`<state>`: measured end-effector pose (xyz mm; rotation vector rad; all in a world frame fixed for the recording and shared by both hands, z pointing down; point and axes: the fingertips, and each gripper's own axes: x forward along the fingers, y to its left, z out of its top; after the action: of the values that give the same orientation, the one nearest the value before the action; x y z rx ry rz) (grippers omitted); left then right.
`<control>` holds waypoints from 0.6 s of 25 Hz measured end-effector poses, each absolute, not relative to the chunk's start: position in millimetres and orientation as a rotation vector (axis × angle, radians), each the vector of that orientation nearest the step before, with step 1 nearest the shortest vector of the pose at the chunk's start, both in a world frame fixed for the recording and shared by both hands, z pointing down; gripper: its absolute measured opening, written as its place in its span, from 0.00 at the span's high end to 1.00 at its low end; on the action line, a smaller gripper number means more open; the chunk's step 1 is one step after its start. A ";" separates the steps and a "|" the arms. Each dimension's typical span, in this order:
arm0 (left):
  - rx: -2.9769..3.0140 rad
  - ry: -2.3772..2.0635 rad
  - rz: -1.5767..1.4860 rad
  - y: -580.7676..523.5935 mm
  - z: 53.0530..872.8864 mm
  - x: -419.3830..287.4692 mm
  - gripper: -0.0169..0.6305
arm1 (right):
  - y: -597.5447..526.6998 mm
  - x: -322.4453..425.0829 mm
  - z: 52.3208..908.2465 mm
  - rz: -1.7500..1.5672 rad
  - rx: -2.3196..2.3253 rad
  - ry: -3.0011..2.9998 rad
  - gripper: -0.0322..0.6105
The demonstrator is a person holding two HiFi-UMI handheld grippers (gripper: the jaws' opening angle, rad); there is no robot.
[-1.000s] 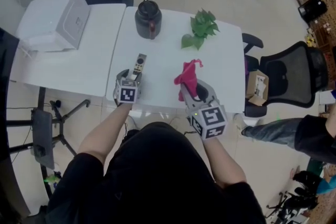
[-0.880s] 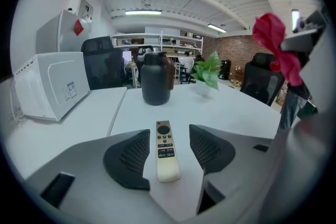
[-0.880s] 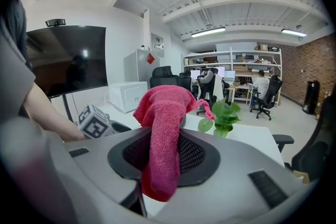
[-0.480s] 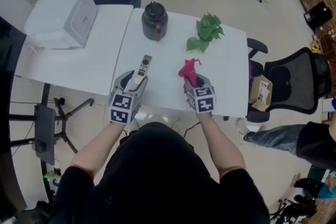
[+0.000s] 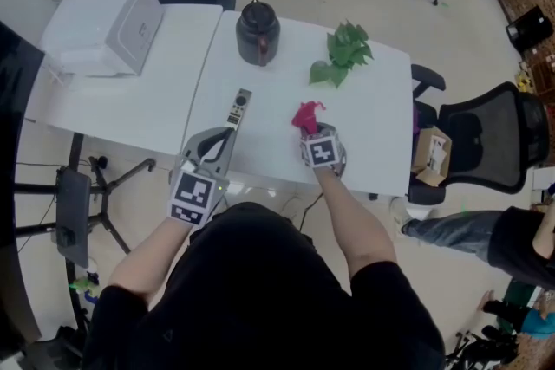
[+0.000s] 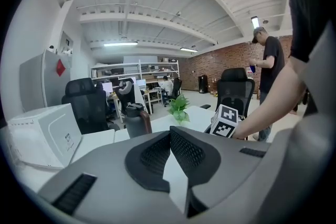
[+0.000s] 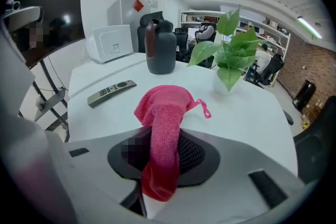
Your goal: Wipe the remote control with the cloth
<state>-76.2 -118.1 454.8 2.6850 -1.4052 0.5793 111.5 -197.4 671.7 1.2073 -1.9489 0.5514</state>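
The grey remote control (image 5: 238, 109) lies on the white table (image 5: 373, 143), also seen at the left in the right gripper view (image 7: 111, 92). My left gripper (image 5: 224, 137) sits just short of the remote's near end, apart from it. It points upward, its jaws (image 6: 170, 132) shut with nothing between them. My right gripper (image 5: 309, 133) is shut on the pink cloth (image 5: 305, 115), which stands up out of the jaws (image 7: 163, 149) as a bunched roll (image 7: 165, 107) to the right of the remote.
A dark jug (image 5: 257, 32) and a green plant (image 5: 345, 52) stand at the table's far side. A white box (image 5: 108, 26) sits on the adjoining table at left. An office chair (image 5: 486, 134) stands right of the table. A person (image 6: 270, 60) stands beyond.
My left gripper has drawn back from the remote toward me and its jaws have closed empty. The right gripper has moved forward over the table with the cloth.
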 end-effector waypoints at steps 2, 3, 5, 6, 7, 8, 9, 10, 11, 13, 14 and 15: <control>2.671 -1.407 0.588 -116.1 454.1 -78.1 0.97 | -198.6 112.6 680.9 0.550 1.195 -1.918 0.76; 2.673 -1.408 0.596 -115.3 454.4 -79.1 0.97 | -199.4 114.7 684.4 0.542 1.192 -1.900 0.76; 2.685 -1.403 0.618 -113.9 455.6 -80.8 0.97 | -200.1 118.3 691.4 0.537 1.185 -1.870 0.76; 2.684 -1.403 0.623 -113.2 455.4 -81.5 0.97 | -199.9 119.3 694.9 0.541 1.180 -1.859 0.76; 2.676 -1.407 0.621 -112.6 454.5 -82.3 0.97 | -199.8 120.1 697.7 0.544 1.176 -1.849 0.76; 2.667 -1.411 0.618 -111.8 453.5 -83.0 0.97 | -200.0 120.6 699.8 0.543 1.174 -1.840 0.76; 2.666 -1.410 0.621 -111.2 453.3 -83.7 0.97 | -200.3 120.3 701.6 0.539 1.171 -1.833 0.76; 2.672 -1.407 0.630 -110.9 453.8 -84.1 0.97 | -200.4 119.7 703.6 0.536 1.166 -1.827 0.76; 2.677 -1.404 0.636 -110.8 454.1 -84.0 0.97 | -200.1 119.5 706.0 0.535 1.161 -1.820 0.75; 2.681 -1.401 0.642 -111.1 454.1 -82.8 0.97 | -200.8 121.6 708.2 0.523 1.162 -1.804 0.74; 2.681 -1.401 0.642 -111.2 454.1 -82.4 0.97 | -202.1 122.7 707.6 0.512 1.166 -1.802 0.73; 2.677 -1.404 0.639 -111.4 453.7 -82.2 0.97 | -203.0 123.4 707.1 0.507 1.169 -1.802 0.72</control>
<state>-82.2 -111.4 453.7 2.6774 -1.4037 0.6387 123.4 -203.0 707.1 1.1688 -1.8023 0.5066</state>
